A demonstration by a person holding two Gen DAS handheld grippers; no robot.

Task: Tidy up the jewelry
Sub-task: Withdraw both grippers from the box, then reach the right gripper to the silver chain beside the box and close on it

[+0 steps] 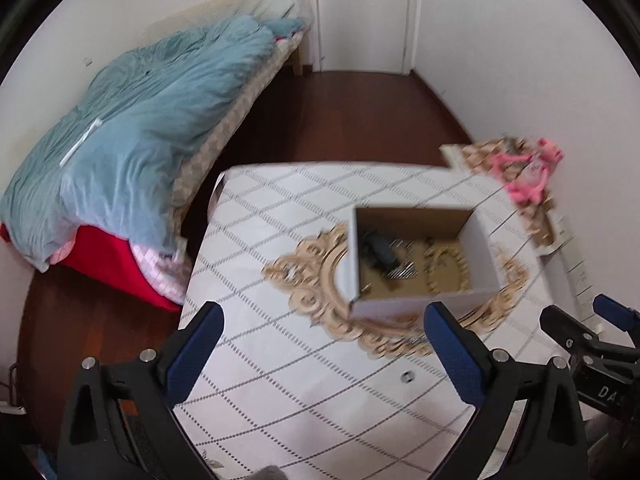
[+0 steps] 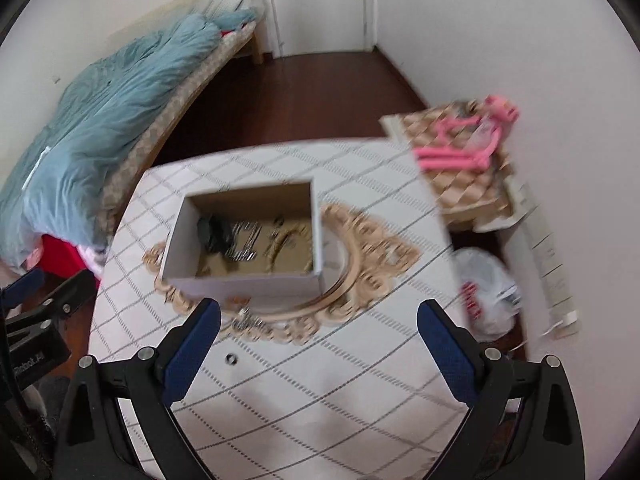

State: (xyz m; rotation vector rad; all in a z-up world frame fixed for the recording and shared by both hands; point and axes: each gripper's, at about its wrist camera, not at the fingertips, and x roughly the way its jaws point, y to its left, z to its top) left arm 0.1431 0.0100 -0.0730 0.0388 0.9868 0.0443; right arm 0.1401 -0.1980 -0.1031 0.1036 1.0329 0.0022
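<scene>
Both grippers hover empty with fingers spread, left gripper (image 1: 324, 356) and right gripper (image 2: 318, 354), near the cardboard box (image 2: 244, 280) holding jewelry on the table (image 2: 320, 400); a small ring (image 2: 231, 358) lies loose near it, likely next pick, needing fine pinch.

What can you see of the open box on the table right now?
The box is a lidless rectangular carton, white outside and brown cardboard inside. It sits upright on the patterned tablecloth, over a gold ornamental motif. Inside lie a dark bundle, silvery pieces and a gold chain. Neither open gripper touches it.
</scene>
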